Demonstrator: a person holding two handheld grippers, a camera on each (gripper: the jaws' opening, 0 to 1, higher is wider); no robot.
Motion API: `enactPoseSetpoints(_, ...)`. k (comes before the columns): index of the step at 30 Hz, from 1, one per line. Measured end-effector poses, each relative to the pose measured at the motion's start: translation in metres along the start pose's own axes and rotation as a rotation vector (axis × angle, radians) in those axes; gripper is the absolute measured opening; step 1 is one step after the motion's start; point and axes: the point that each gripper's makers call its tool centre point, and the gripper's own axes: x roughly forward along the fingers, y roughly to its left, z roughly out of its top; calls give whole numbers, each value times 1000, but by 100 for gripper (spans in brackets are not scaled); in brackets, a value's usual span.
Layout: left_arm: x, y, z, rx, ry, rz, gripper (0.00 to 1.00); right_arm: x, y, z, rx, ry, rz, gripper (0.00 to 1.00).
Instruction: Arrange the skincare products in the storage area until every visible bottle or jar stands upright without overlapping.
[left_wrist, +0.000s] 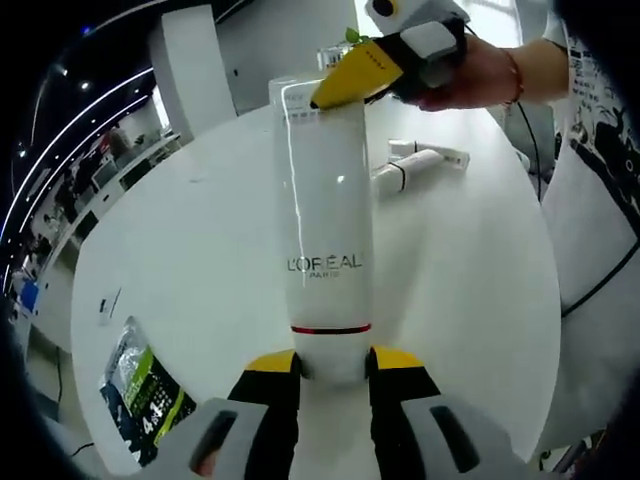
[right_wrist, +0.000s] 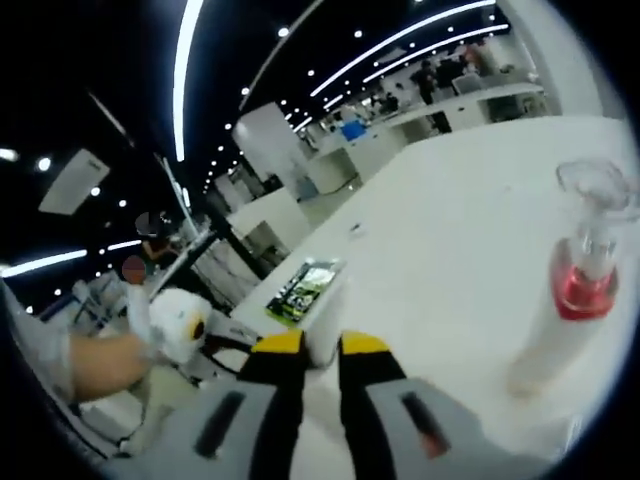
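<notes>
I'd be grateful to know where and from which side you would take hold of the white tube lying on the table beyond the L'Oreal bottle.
I'd grip the lying white tube across its round body, near the middle, coming down from above with the jaws straddling its narrow width. It lies flat on the table, apart from the L'Oreal bottle, so its sides look free.

A tall white L'Oréal tube (left_wrist: 325, 230) stands upright on its cap (red band at the base); two small white tubes (left_wrist: 420, 163) lie flat behind; a clear-capped bottle (right_wrist: 575, 290) stands upright.
</notes>
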Motion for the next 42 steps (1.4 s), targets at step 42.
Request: enactPoseSetpoints(42,9,-17,14,-261,-199,-10,33,38,71,-35,-791,250,139,13)
